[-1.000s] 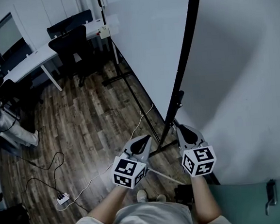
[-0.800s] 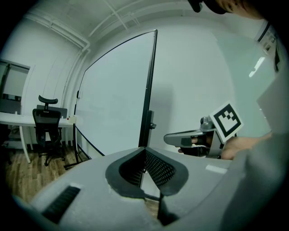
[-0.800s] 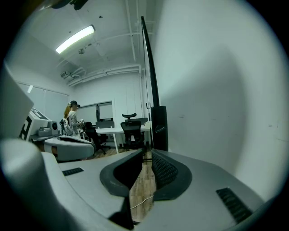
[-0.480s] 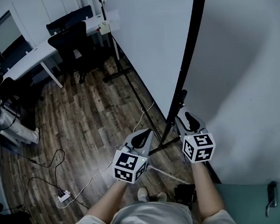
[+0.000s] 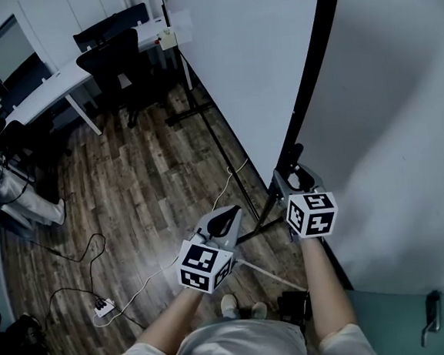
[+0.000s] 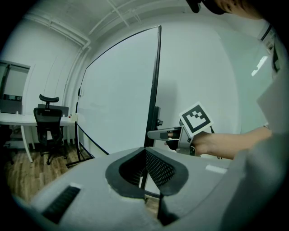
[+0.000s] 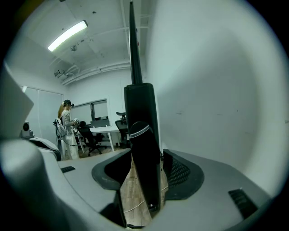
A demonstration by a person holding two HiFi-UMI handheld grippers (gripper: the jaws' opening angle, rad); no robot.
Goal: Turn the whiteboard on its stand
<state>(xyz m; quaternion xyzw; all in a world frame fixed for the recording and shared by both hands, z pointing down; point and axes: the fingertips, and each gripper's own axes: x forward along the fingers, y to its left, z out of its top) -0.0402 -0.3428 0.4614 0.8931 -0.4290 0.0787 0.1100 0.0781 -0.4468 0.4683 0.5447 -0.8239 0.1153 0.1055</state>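
Note:
The whiteboard [image 5: 236,71] stands nearly edge-on to me, its black frame edge [image 5: 317,72] running up the middle of the head view. My right gripper [image 5: 297,175] is at the frame's lower end by a clamp knob. Its jaws are opening, with the black upright [image 7: 142,149] between them and gaps at both pads. My left gripper [image 5: 224,220] hangs left of the stand, shut and empty, above the floor. In the left gripper view the board [image 6: 117,99] and the right gripper [image 6: 158,134] lie ahead of the left gripper [image 6: 144,162].
A white wall [image 5: 402,118] closes in right behind the board. The stand's black legs [image 5: 201,117] spread over the wood floor. A desk [image 5: 52,95] and office chairs [image 5: 112,66] stand far left, and a power strip [image 5: 102,307] with cables lies near my feet. A person [image 7: 67,131] stands by the desk.
My right gripper has moved forward along the stand to the frame's lower end and its jaws have spread around the black upright. The left gripper has barely shifted.

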